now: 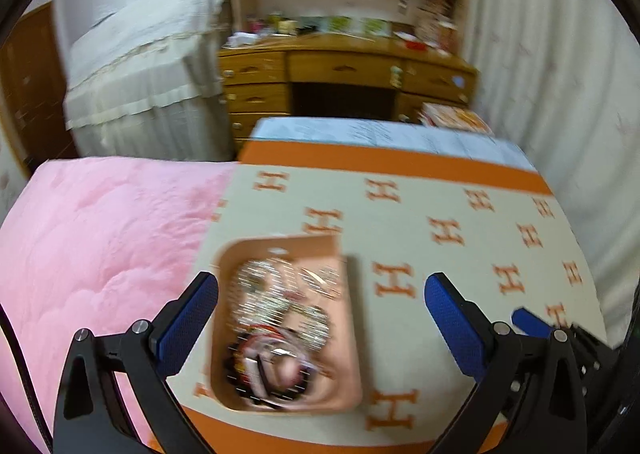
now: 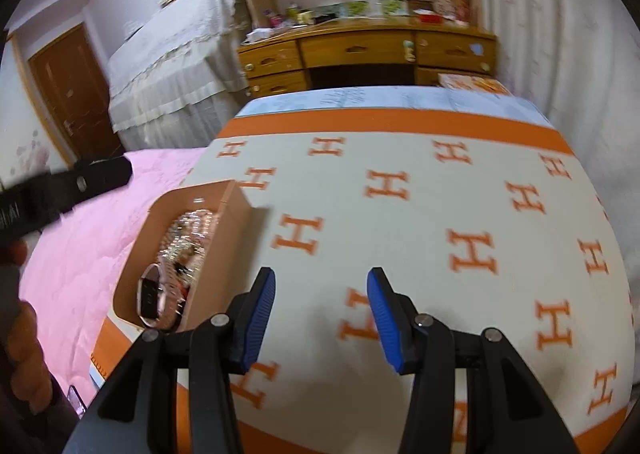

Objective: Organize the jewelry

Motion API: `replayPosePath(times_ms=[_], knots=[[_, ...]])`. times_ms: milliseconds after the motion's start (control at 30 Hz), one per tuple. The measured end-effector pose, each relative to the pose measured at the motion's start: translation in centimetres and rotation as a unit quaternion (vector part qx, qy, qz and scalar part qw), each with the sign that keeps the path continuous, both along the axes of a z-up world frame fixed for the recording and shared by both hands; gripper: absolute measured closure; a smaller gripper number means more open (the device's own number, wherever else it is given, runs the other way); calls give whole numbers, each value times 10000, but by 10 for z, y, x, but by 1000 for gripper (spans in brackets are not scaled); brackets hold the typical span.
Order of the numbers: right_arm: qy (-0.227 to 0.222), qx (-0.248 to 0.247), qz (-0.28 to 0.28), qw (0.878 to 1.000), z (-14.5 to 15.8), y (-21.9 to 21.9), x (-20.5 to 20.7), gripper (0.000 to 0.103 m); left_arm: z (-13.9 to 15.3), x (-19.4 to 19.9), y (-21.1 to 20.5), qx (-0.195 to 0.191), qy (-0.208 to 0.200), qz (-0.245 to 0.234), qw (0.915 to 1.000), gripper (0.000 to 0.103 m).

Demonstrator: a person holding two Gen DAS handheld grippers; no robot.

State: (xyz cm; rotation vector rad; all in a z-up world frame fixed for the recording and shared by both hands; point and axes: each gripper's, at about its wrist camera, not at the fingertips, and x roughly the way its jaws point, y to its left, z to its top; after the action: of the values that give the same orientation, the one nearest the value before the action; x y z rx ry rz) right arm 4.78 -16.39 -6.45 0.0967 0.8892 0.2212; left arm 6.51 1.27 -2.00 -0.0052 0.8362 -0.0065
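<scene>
- A bedroom: a wooden desk (image 1: 344, 69) with shelves stands beyond the bed, which carries a pink quilt (image 1: 100, 238) and a cream blanket (image 1: 460, 254) patterned with orange H's.
- The box (image 1: 348, 318), tan cardboard and open-topped, rests on the blanket at its edge nearest the quilt; its long axis runs toward the desk.
- Jewelry (image 1: 280, 314) is heaped inside the box: glittering pieces, perhaps a watch, though blur hides detail.
- The left gripper (image 1: 320, 314) hangs over the box, jaws spread wide and empty.
- The right gripper (image 2: 322, 310), beside the box on the side away from the quilt, is spread and empty too.
- The heap fits either jewelry waiting to be sorted or jewelry already gathered.
</scene>
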Motion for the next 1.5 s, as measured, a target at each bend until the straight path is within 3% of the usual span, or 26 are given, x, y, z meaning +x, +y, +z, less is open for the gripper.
replayPosePath(times_ms=[167, 467, 900, 1500], knots=[[-41, 429, -415, 9982, 11, -44, -14, 54, -1, -17, -50, -216, 10, -575, 9981, 1], [-628, 651, -977, 9911, 55, -90, -42, 38, 26, -42, -80, -164, -397, -525, 9977, 1], [-1027, 399, -1092, 9879, 69, -91, -69, 36, 21, -63, -79, -116, -300, -211, 9993, 1], [-933, 471, -935, 9901, 65, -78, -64, 36, 19, -54, -70, -163, -189, 11, 9997, 1]])
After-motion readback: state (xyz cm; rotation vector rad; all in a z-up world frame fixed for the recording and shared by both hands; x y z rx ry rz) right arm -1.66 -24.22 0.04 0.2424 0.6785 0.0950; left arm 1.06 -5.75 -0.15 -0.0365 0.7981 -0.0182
